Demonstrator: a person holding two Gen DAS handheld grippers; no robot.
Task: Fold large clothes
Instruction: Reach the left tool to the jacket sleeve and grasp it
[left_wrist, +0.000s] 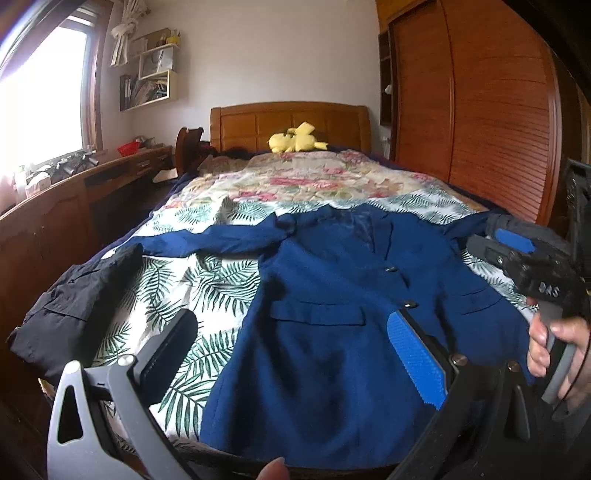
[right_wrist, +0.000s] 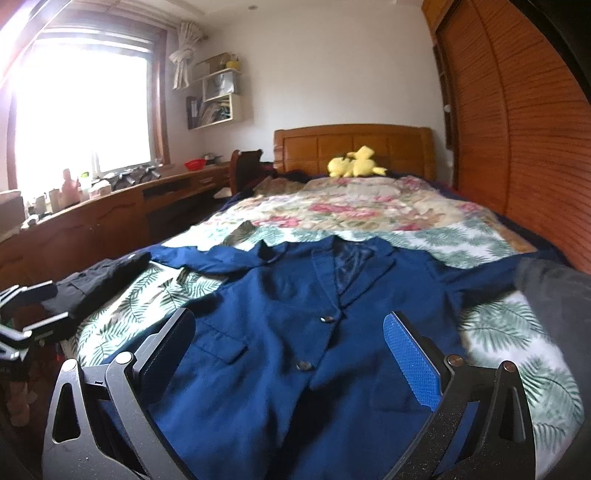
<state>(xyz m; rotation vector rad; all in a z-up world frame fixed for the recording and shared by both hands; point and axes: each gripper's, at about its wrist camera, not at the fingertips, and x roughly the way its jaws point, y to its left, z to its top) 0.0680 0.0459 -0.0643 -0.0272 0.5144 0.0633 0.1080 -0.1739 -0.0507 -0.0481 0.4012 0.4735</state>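
Blue blazer (left_wrist: 332, 295) flat on leaf-print bedspread (left_wrist: 207, 280), both claws agape above; "DAS" on right claw (left_wrist: 495, 240).

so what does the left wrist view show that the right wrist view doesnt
Only the left wrist view shows the right tool from outside, with a hand on its grey handle, and the person's fingertip at the bottom edge.

Only the right wrist view shows the left tool at the left edge, the ceiling above the window, and a blurred dark shape at the right.

Both show the blue blazer laid flat and buttoned on the leaf-print sheet, the black garment to its left, the yellow plush toy by the headboard, and wide-open tool fingers holding nothing.
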